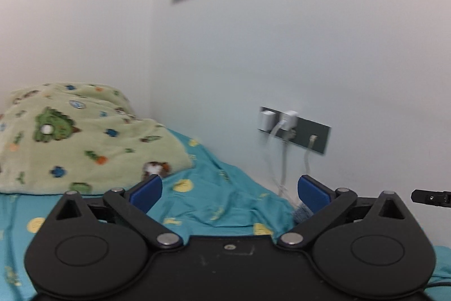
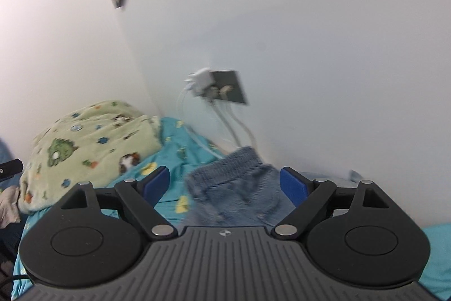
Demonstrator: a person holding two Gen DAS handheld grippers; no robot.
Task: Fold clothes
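just rumpled denim shorts (image 2: pixel 236 188) (ribbed waistband up) between the wide-open right claw (image 2: pixel 225 185); left claw (image 1: pixel 229 193) likewise agape

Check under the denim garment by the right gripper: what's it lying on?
The denim garment lies on the teal patterned bedsheet, which shows around its left edge. Its near part is hidden by the right gripper body, so anything beneath can't be seen.

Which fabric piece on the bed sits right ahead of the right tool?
The blue denim garment, with its ribbed waistband, not the green dinosaur-print blanket off left.
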